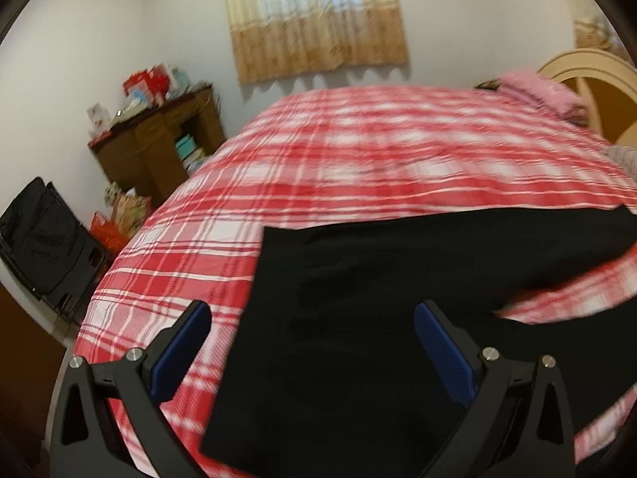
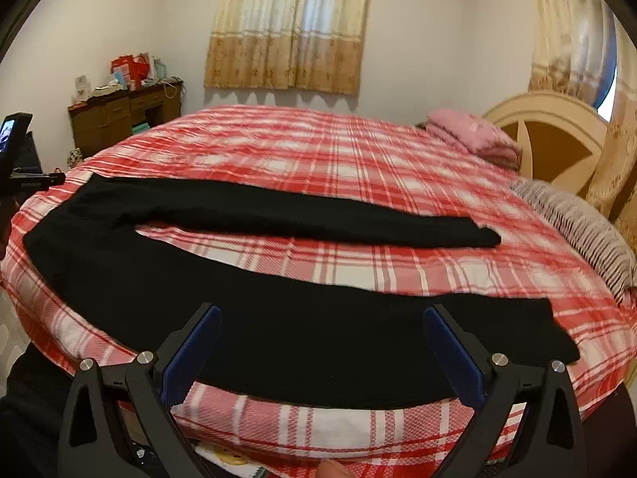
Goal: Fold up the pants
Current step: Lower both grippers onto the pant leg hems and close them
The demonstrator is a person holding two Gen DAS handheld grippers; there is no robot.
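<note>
Black pants [image 2: 254,326] lie spread flat on a red and white plaid bed [image 2: 338,159], waist at the left, both legs running right, apart from each other. In the left wrist view the waist end of the pants [image 1: 358,318] fills the lower middle. My left gripper [image 1: 312,314] is open and empty, hovering over the waist edge. My right gripper [image 2: 322,318] is open and empty, above the near leg close to the bed's front edge. The near leg's cuff [image 2: 557,330] lies at the right.
A pink folded blanket [image 2: 473,131] and a striped pillow [image 2: 577,231] lie at the bed's right end by the headboard [image 2: 549,135]. A brown desk [image 2: 119,115] with clutter stands at the far left. A black bag [image 1: 43,239] leans by the wall.
</note>
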